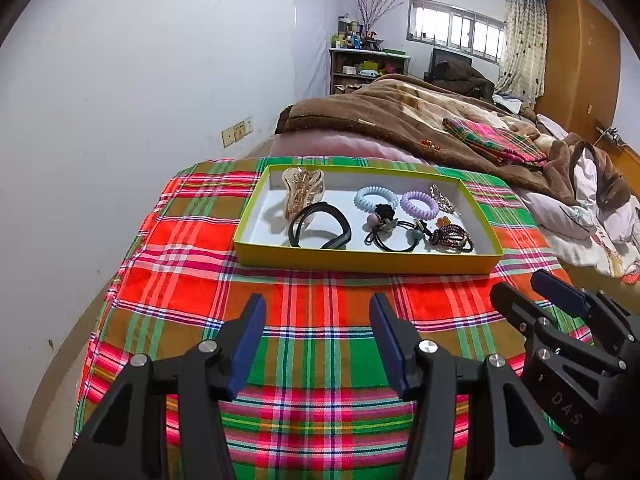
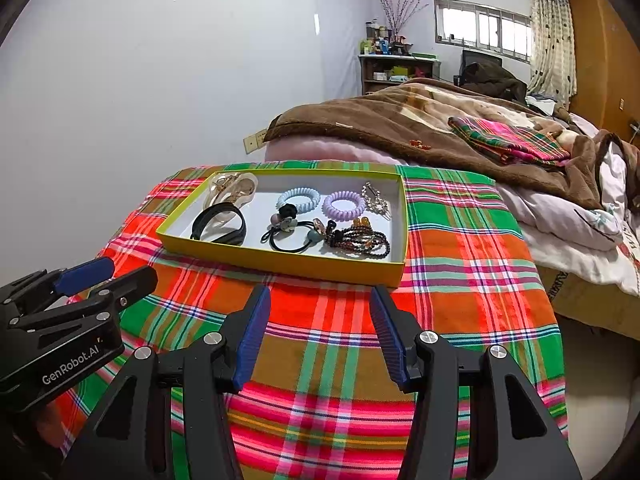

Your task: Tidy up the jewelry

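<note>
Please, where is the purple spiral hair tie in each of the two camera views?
Left wrist: purple spiral hair tie in the tray's far right part, right of the blue spiral tie.
Right wrist: same tie, centre-right of the tray.
Shared landmark: the yellow tray, seen in both views.

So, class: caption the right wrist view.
Open right gripper facing a yellow tray of hair ties on plaid cloth.

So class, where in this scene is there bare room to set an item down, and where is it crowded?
Free: the plaid cloth between the yellow tray and both open tongs, left tongs and right tongs; also the tray's near-left floor around the black band. Crowded: the tray's right half, with coil ties and beaded bracelets.
</note>
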Action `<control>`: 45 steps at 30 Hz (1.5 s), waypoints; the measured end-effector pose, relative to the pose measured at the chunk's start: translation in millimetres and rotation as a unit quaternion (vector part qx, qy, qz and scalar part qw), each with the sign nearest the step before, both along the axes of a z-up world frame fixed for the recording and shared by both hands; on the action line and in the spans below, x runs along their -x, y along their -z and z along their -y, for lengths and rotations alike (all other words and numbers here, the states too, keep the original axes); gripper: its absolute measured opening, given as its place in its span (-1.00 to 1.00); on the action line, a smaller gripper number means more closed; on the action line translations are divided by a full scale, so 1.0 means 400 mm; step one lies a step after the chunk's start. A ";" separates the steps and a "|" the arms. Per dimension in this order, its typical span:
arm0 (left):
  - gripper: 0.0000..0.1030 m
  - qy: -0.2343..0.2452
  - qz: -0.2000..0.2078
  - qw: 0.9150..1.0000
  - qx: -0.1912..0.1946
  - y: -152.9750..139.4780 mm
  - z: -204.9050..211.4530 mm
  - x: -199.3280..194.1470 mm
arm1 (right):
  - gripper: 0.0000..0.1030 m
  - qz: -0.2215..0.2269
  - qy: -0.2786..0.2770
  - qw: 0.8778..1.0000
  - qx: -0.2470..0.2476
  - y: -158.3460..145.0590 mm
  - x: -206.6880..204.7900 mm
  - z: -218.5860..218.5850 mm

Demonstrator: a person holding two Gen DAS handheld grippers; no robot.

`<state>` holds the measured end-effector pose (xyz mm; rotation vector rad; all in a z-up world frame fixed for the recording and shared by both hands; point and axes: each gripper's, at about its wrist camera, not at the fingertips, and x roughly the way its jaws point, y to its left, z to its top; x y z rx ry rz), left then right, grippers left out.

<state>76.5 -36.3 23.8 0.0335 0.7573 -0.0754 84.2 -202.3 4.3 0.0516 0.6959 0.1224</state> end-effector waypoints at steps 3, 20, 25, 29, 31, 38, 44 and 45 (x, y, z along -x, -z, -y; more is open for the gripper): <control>0.08 -0.003 0.001 1.000 0.001 -0.001 -0.002 0.002 | 0.01 0.000 0.001 1.000 -0.001 0.001 0.001 -0.001; 0.08 -0.009 0.002 1.000 0.002 -0.007 -0.007 0.009 | 0.01 0.006 0.001 1.000 -0.003 -0.006 0.006 -0.004; 0.08 -0.007 0.003 1.000 0.001 -0.008 -0.005 0.009 | 0.01 0.007 0.001 1.000 -0.003 -0.007 0.007 -0.006; 0.08 -0.009 0.003 1.000 0.001 -0.009 -0.004 0.007 | 0.01 0.008 0.001 1.000 -0.003 -0.009 0.010 -0.005; 0.08 -0.008 0.004 1.000 0.003 -0.010 -0.005 0.008 | 0.01 0.008 0.001 1.000 -0.003 -0.010 0.010 -0.005; 0.08 -0.011 0.005 1.000 0.003 -0.012 -0.010 0.009 | 0.01 0.011 -0.001 1.000 -0.002 -0.016 0.012 -0.007; 0.08 -0.010 0.006 1.000 0.005 -0.015 -0.010 0.012 | 0.01 0.011 -0.001 1.000 -0.002 -0.018 0.012 -0.006; 0.08 -0.010 0.004 1.000 0.008 -0.015 -0.010 0.012 | 0.01 0.011 -0.001 1.000 -0.002 -0.018 0.012 -0.007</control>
